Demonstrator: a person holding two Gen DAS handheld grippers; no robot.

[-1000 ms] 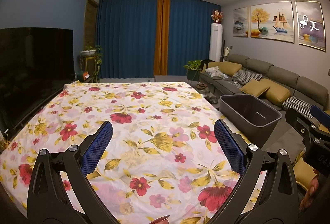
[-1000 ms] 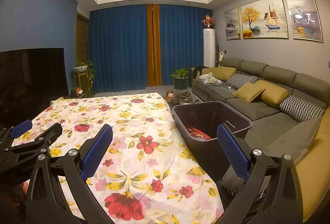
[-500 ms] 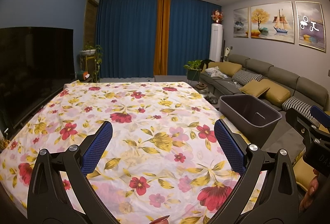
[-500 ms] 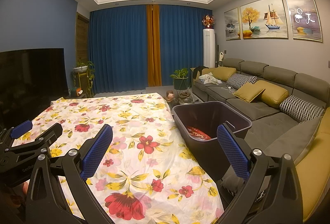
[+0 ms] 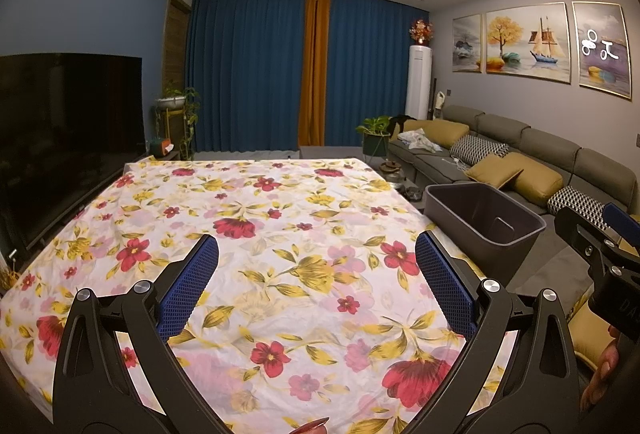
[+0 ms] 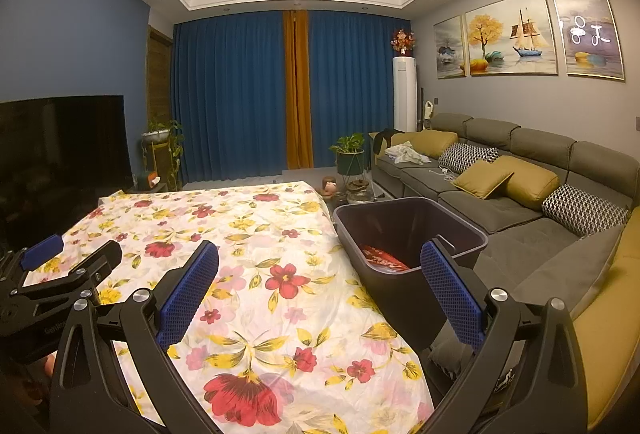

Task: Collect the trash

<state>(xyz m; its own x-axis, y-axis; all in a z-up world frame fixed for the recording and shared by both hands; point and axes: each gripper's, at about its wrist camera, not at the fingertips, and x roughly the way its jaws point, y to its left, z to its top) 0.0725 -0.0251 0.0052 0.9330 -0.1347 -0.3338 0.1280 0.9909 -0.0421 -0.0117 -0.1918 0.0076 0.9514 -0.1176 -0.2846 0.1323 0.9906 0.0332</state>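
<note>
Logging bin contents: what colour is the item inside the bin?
Red with white markings, lying in the dark bin; the right wrist view shows it best.

Near and centre, a cloth-covered table (image 5: pixel 280 234) running toward the far curtains (image 5: pixel 256 74). Just off its right edge, a bin (image 6: pixel 408 234), standing between table and sofa (image 6: pixel 520 194); inside the bin, a wrapper (image 6: pixel 384 258). Along the right wall, the sofa with cushions on it, pictures (image 5: pixel 524 38) above. On the left, a television (image 5: pixel 68 138), with a plant stand (image 5: pixel 176 122) beyond it. Far right of the curtains, a tall floor unit (image 5: pixel 419 82); near it, a potted plant (image 6: pixel 351 154) beyond the table's far right corner.
</note>
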